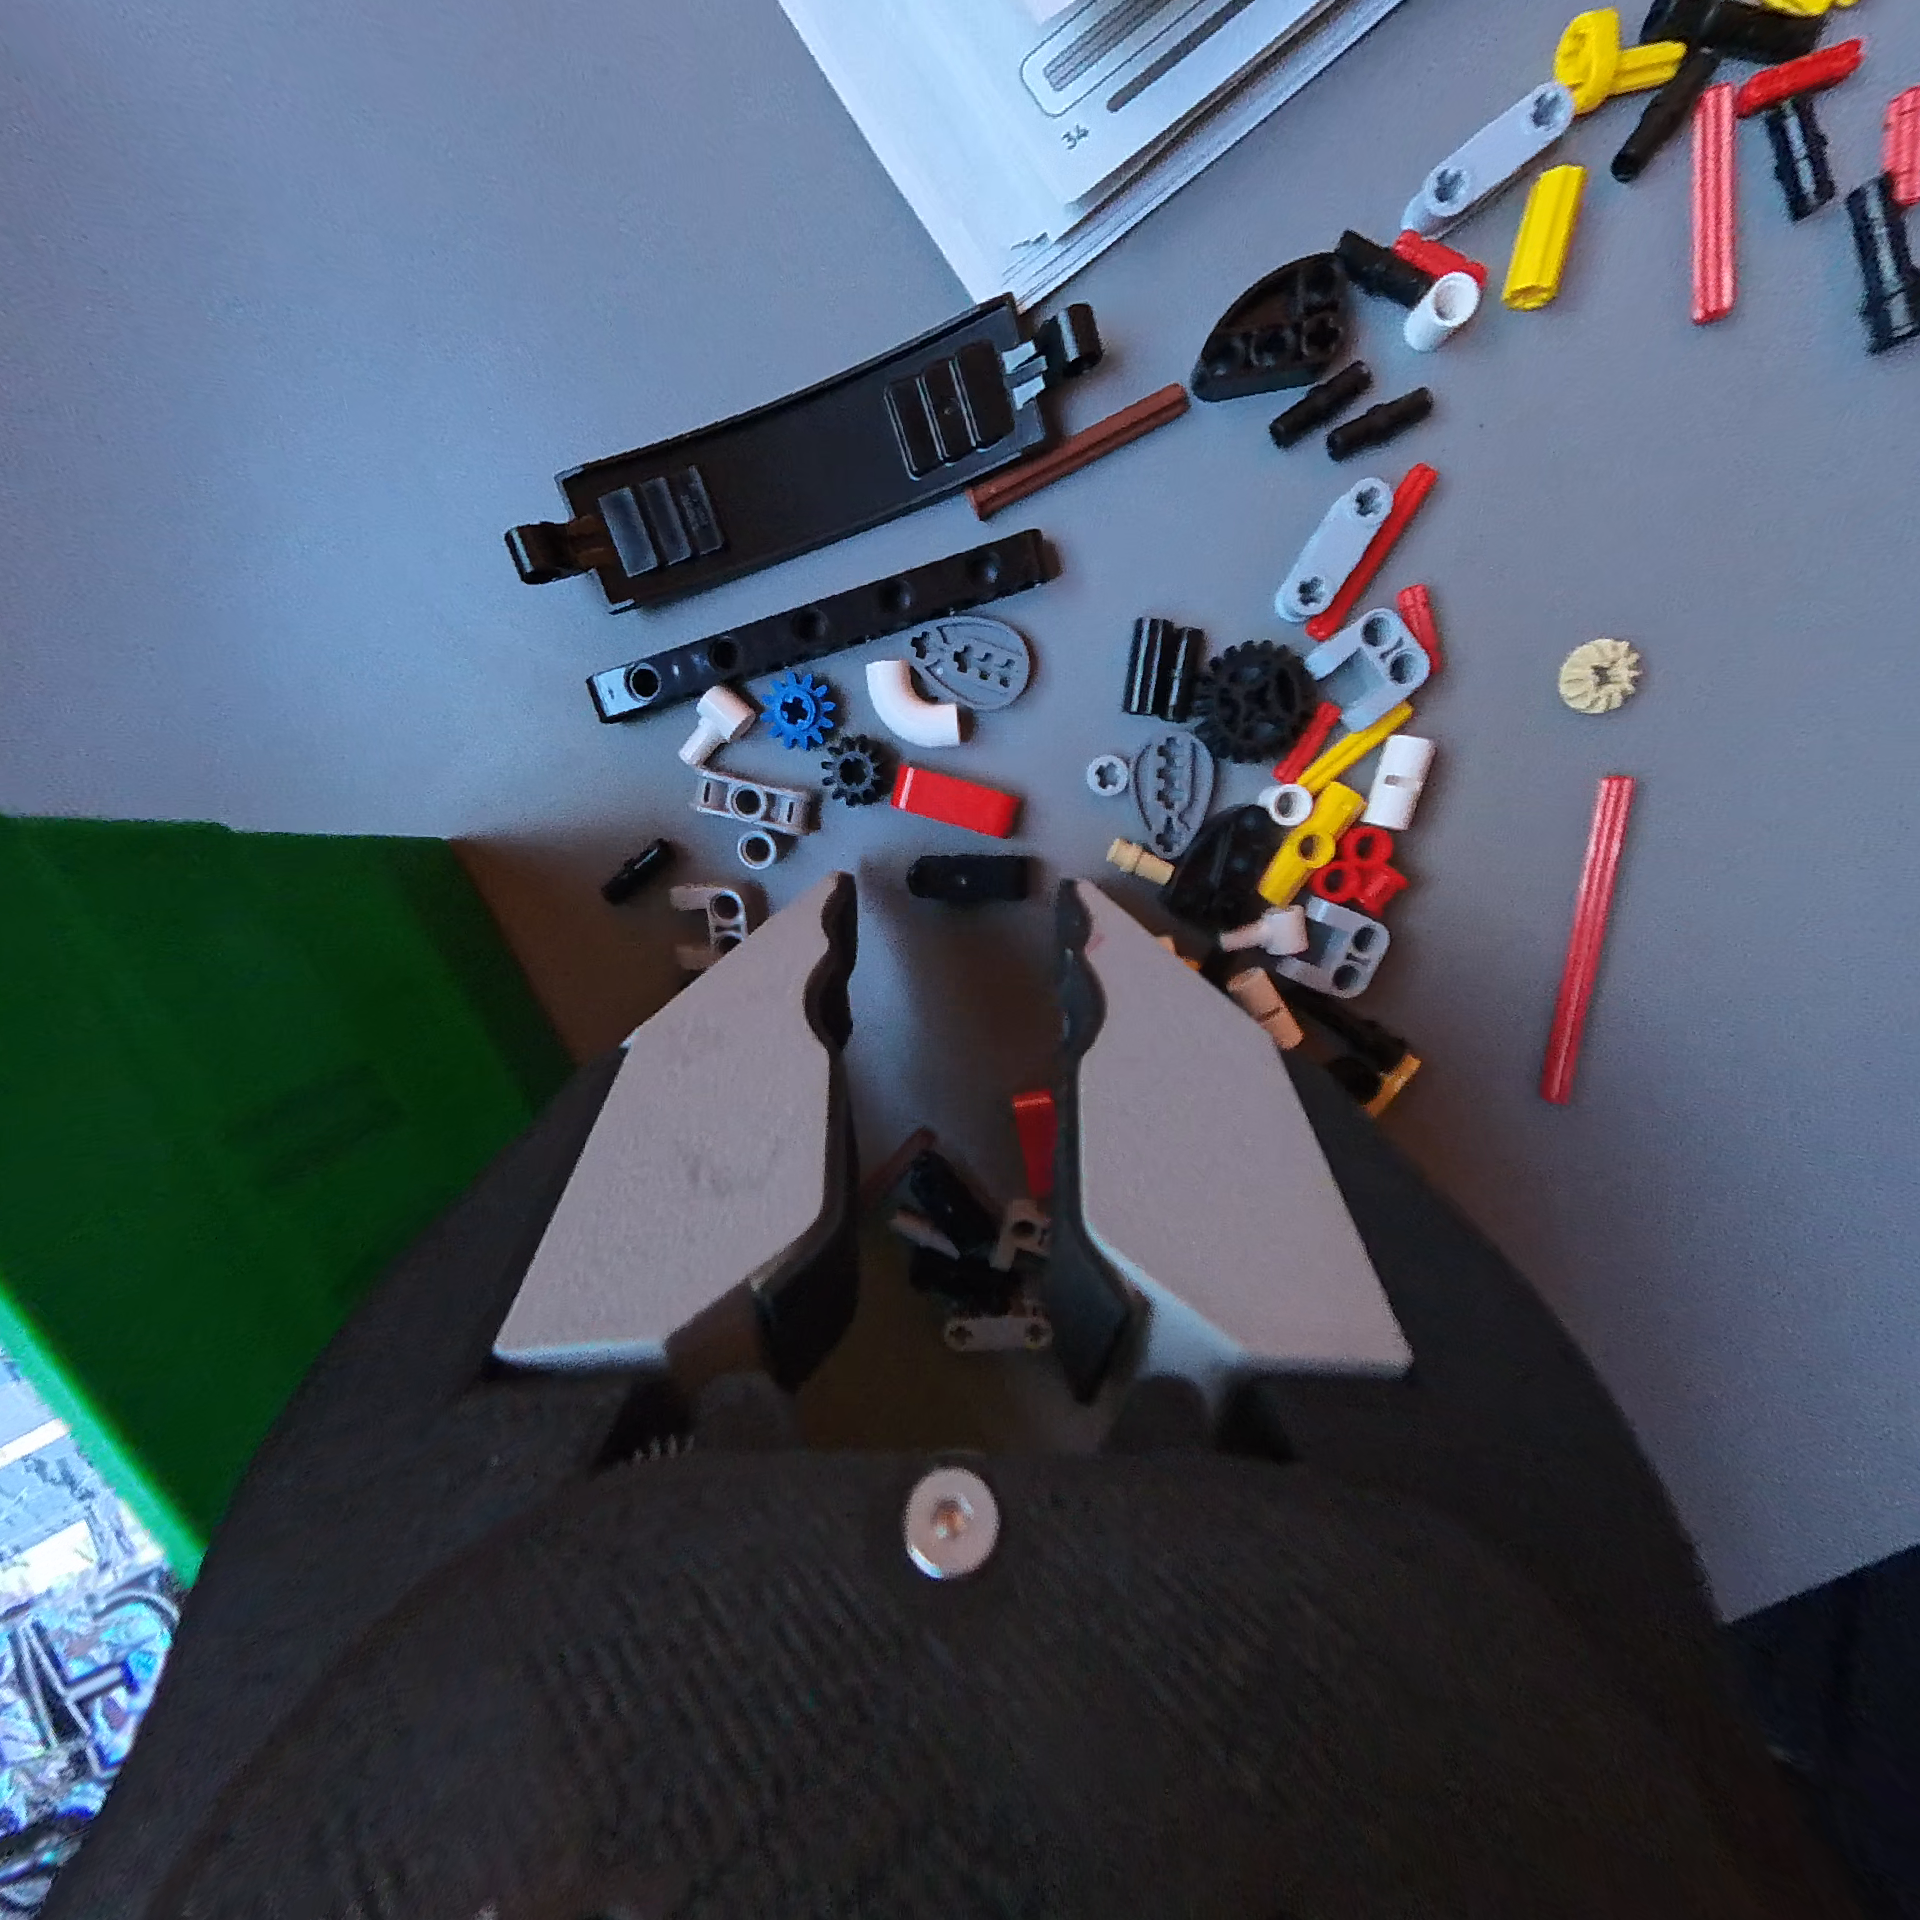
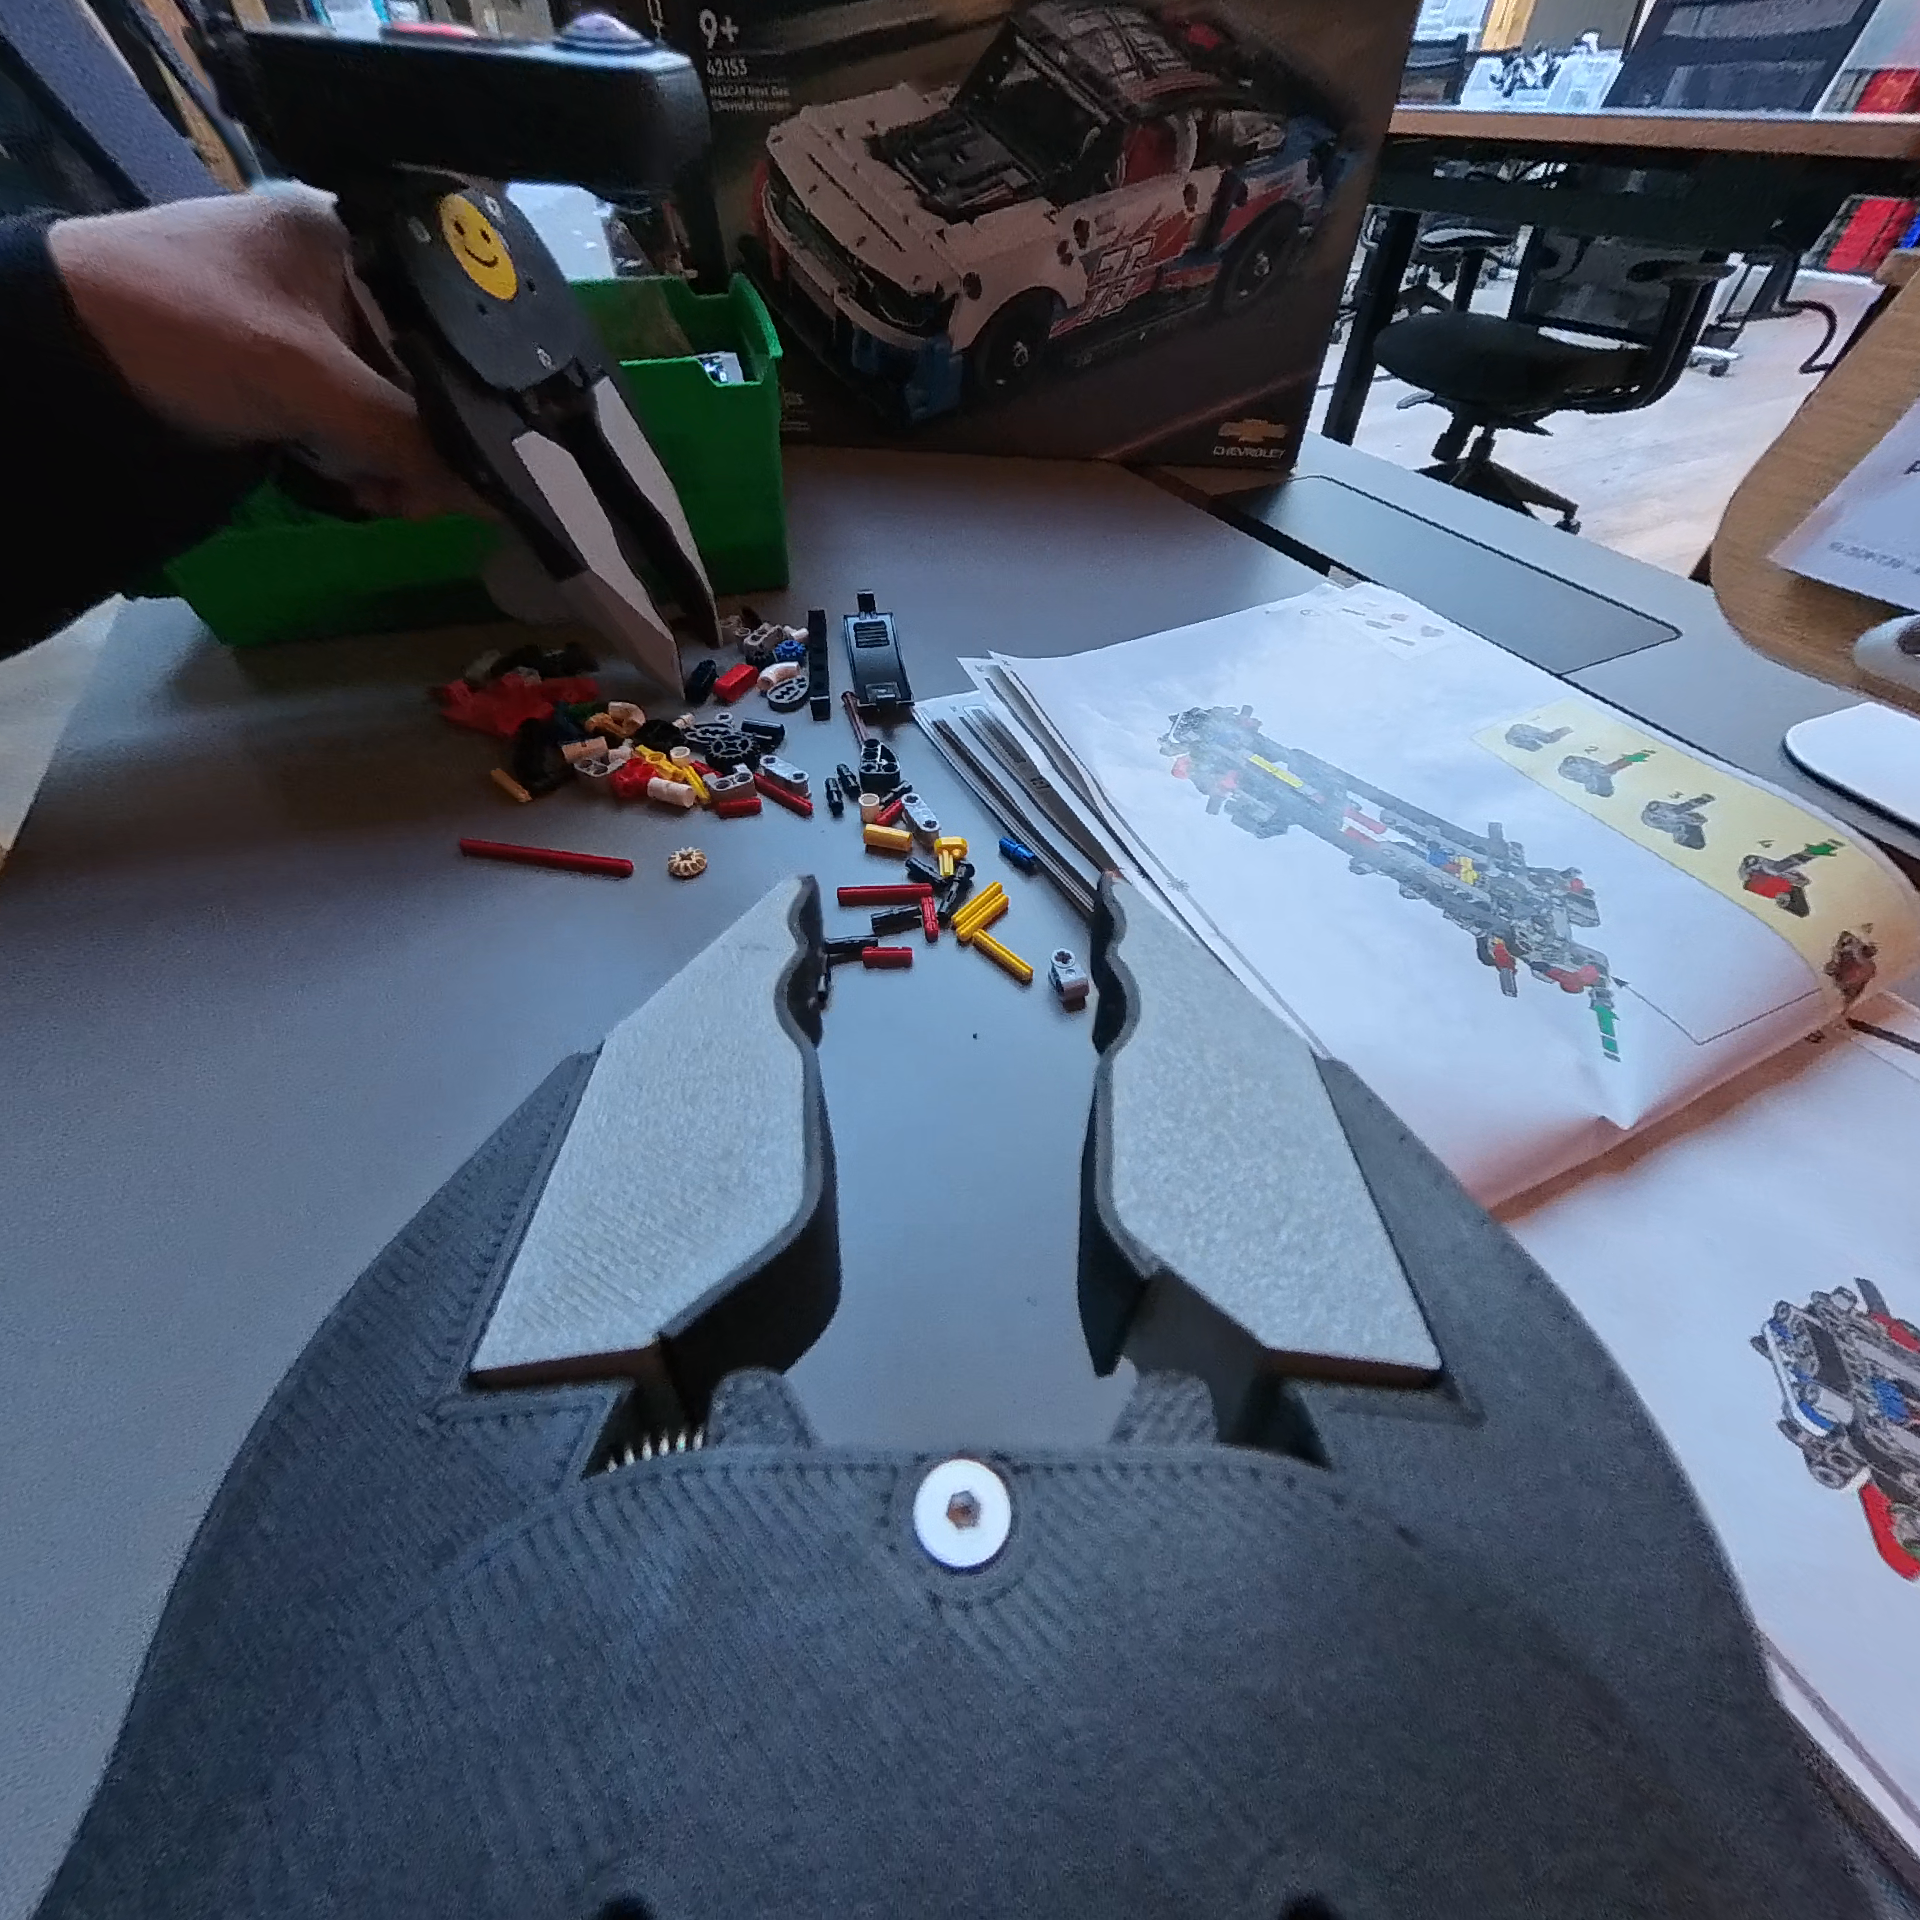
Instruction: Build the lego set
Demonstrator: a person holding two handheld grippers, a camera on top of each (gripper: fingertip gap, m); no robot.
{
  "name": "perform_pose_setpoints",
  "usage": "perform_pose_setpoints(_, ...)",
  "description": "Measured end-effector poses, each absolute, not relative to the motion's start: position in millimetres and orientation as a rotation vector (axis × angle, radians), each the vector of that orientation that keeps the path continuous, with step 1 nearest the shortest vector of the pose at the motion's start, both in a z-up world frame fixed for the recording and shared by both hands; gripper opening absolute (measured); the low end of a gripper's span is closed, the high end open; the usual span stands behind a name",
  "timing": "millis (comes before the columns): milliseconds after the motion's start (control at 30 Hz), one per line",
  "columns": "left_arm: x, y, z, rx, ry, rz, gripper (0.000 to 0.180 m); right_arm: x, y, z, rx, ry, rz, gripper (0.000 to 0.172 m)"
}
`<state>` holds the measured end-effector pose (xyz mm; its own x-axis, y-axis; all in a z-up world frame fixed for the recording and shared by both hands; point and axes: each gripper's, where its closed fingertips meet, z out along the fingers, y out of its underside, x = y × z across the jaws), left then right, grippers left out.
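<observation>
My left gripper point(image 1: 958, 906) is open and hovers low over a scatter of small building-toy parts on the grey table point(image 1: 312, 416). A short black connector point(image 1: 968, 876) lies on the table just ahead of and between its fingertips, with a gap on each side. A red curved piece point(image 1: 956, 800), a blue gear point(image 1: 798, 711) and a long black beam point(image 1: 821, 623) lie beyond. In the right wrist view the left gripper point(image 2: 691, 660) points down into the pile. My right gripper point(image 2: 954, 914) is open and empty, above red, black and yellow pins point(image 2: 992, 914).
A green bin point(image 1: 208, 1039) stands left of the left gripper and also shows in the right wrist view point(image 2: 717, 426). An open instruction booklet point(image 2: 1455, 831) lies to the right. A toy-car box point(image 2: 1039, 260) stands behind. A hand point(image 2: 208, 312) holds the left gripper. My hands' fingertips stand some 25 cm from each other.
</observation>
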<state>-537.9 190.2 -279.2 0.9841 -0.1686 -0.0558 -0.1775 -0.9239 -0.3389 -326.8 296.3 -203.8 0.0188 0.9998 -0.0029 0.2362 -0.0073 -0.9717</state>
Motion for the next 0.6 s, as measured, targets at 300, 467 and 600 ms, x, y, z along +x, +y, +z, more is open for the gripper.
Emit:
perform_pose_setpoints(300,-533,194,-284,-2.778,0.270,-0.015,0.023,-327,295,-205,-1.404,-1.369,1.098,0.048)
perform_pose_setpoints(467,-536,191,-279,-2.787,0.321,0.058,0.023,-327,299,-205,-1.406,-1.365,1.085,0.048)
perform_pose_setpoints(600,-519,209,-243,-2.641,0.368,0.118,0.022,-325,303,-200,-1.405,-1.338,1.085,0.048)
